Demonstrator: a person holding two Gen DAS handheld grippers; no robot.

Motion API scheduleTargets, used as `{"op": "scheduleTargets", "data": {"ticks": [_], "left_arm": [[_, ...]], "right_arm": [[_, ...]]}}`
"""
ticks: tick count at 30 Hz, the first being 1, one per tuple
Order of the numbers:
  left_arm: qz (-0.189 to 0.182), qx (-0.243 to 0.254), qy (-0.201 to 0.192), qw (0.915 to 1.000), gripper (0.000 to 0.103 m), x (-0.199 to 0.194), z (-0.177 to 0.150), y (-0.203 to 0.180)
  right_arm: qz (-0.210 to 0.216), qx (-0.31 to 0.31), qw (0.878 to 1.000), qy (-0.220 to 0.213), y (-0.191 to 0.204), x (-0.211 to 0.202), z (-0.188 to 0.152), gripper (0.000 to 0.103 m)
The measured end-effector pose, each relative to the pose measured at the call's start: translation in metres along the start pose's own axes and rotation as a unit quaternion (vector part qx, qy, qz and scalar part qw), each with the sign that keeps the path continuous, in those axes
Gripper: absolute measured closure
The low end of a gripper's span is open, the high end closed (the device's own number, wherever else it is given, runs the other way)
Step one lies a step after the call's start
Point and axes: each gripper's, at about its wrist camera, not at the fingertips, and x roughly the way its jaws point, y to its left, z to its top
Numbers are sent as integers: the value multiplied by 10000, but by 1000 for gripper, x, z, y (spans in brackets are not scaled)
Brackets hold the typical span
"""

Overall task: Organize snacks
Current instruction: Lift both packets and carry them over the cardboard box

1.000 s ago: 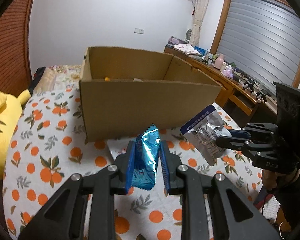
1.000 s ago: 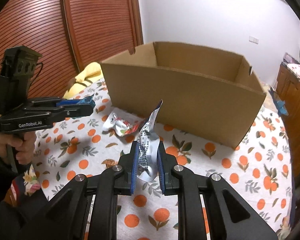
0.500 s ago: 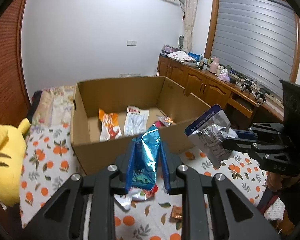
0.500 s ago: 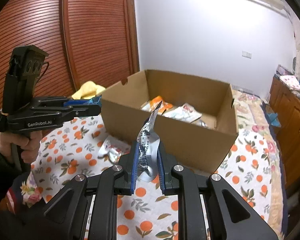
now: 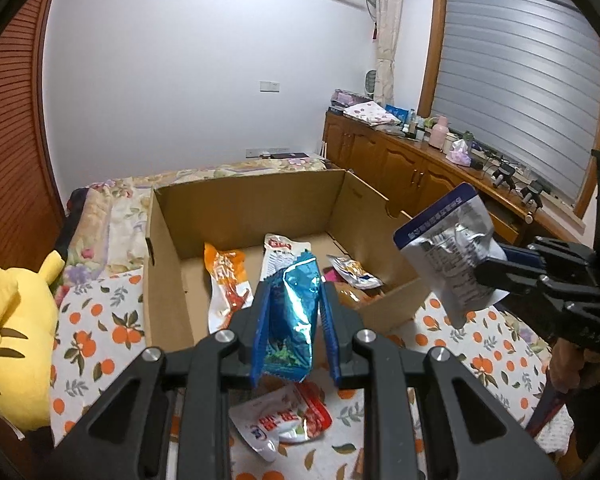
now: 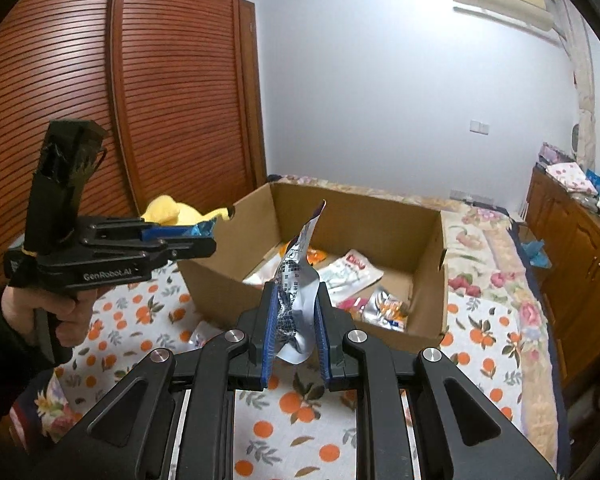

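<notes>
My left gripper [image 5: 294, 326] is shut on a shiny blue snack packet [image 5: 290, 320], held in the air at the near wall of an open cardboard box [image 5: 168, 280]. My right gripper [image 6: 296, 330] is shut on a silver pouch with a dark blue top [image 6: 296, 280], held in the air near the box's [image 6: 220, 296] front corner; this pouch also shows in the left wrist view [image 5: 448, 256]. Several snack packets lie inside the box, among them an orange one [image 5: 226, 280] and a white one [image 6: 350, 272]. A red and white packet [image 5: 284, 420] lies on the bed below my left gripper.
The box stands on a bed with an orange-print sheet [image 6: 296, 408]. A yellow plush toy [image 5: 12, 344] lies at the left edge. Wooden cabinets [image 5: 400, 164] with clutter run along the right wall. A slatted wooden wardrobe [image 6: 140, 100] stands on the left.
Both grippers have risen with their packets and now look down into the box. One second ago they were low in front of its outer wall.
</notes>
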Motion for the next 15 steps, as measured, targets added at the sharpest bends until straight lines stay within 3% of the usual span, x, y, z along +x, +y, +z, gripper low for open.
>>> {"op": "scheduleTargets", "data": {"ticks": [15], "left_arm": [[325,-2,384,9987,81,39,-1,16]], "right_arm": [[-182,73,9996,182,-14,27,10,88]]}}
